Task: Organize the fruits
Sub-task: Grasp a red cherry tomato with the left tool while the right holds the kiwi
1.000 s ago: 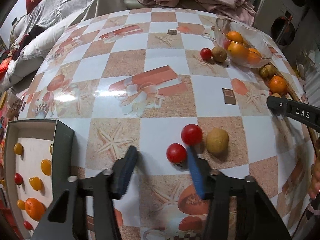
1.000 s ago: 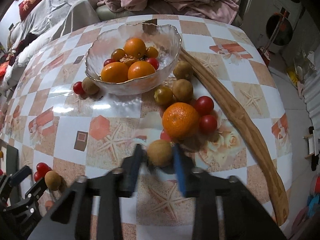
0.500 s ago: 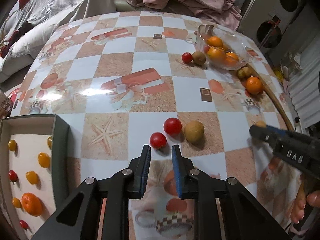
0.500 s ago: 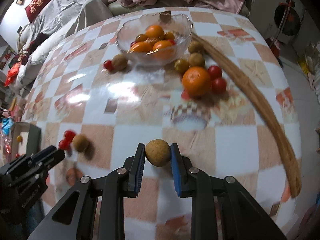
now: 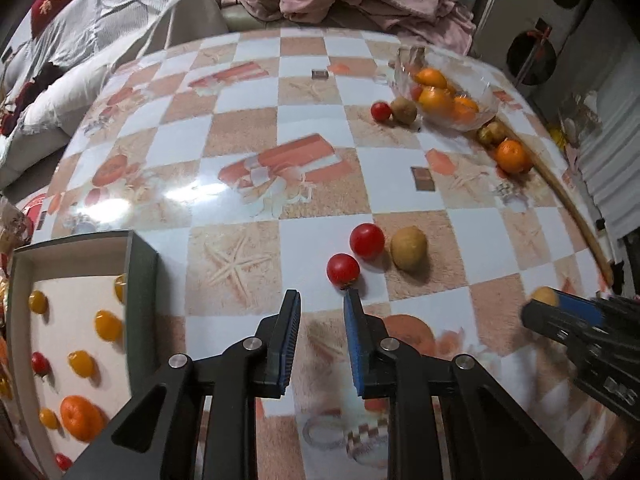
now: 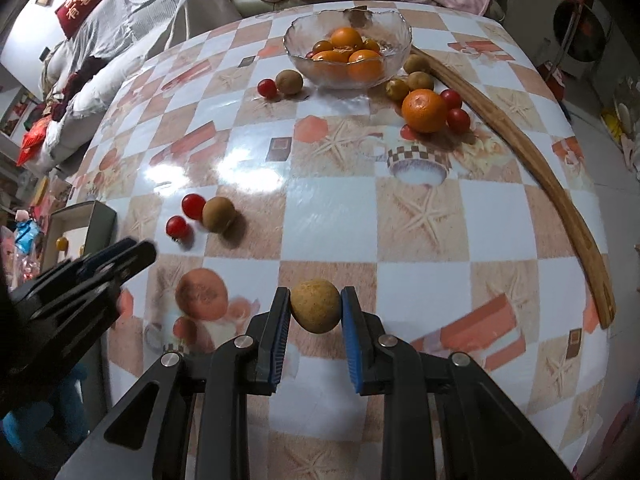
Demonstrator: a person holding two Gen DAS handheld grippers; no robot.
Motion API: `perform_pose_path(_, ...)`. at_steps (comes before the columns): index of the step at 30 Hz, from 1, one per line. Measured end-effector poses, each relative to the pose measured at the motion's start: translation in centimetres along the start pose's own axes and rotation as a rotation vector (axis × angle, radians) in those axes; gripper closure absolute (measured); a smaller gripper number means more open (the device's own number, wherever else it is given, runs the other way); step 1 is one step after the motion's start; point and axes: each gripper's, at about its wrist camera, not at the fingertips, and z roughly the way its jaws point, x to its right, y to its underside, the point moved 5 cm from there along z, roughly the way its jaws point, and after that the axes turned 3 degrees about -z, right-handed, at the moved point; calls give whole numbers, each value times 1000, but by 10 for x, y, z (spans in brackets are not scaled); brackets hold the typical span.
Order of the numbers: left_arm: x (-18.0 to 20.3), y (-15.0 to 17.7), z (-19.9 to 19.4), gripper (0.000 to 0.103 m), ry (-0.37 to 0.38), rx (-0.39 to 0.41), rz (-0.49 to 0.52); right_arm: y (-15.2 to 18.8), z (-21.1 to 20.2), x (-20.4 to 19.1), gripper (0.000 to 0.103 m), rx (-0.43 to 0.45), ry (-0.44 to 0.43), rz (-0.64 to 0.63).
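On the far left the box (image 5: pixel 140 280) sits at the tabletop (image 5: pixel 248 128) edge with small fruit inside. The left claw (image 5: pixel 320 300) hangs empty, jaws drawn close together, just short of a cherry tomato (image 5: pixel 343 270): light, thin-skinned and prone to roll, so it looks best pinched gently across its middle. Over to the right, the right claw (image 6: pixel 315 306) is clamped on a brown fruit (image 6: pixel 316 306), held across its widest part above the tabletop; it seems firm, rough-skinned and unlikely to slip.

tablecloth (image 6: pixel 420 232): showing white and tan checks, starfish
tomatoes (image 5: pixel 343 269): looking red
pads (image 6: pixel 351 336): showing blue
bowl (image 6: pixel 296 46): clear glass
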Motion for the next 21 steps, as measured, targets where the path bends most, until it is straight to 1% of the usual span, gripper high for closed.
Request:
perform_pose_path(3, 0, -1, 6, 79, 11, -1, -2, 5, -2, 4, 75, -5, -1, 14)
perform_pose_path(4, 1, 0, 6, 77, 17, 0, 1, 6, -2, 5, 75, -8, -1, 19)
perform_pose_path(5, 2, 0, 6, 60, 18, -1, 6, 7, -2, 7, 75, -9, -2, 25)
perform_pose_path(6, 2, 1, 4, 44, 13, 10, 11, 8, -2, 8, 75, -10, -3, 29)
perform_pose_path(7, 2, 1, 1, 28, 1, 35, 14, 9, -3, 9, 75, -10, -3, 31)
perform_pose_path(8, 2, 0, -4, 28, -6, 70, 21, 9, -3, 11, 75, -8, -4, 34)
perform_pose_path(9, 3, -1, -5, 28, -7, 77, 33, 10, -4, 11, 75, -7, -4, 36)
perform_pose_path(11, 4, -3, 1, 28, -20, 48, 46, 10, -4, 13, 75, -7, -7, 41)
perform_pose_path(18, 9, -13, 20, 28, -56, 24, 67, 9, -5, 17, 75, -5, -14, 52)
perform_pose_path(20, 9, -14, 25, 44, -65, 11, 66, 9, -6, 18, 75, -3, -14, 55)
perform_pose_path(21, 8, -14, 24, 44, -58, 18, 57, 9, -6, 19, 75, -2, -15, 57)
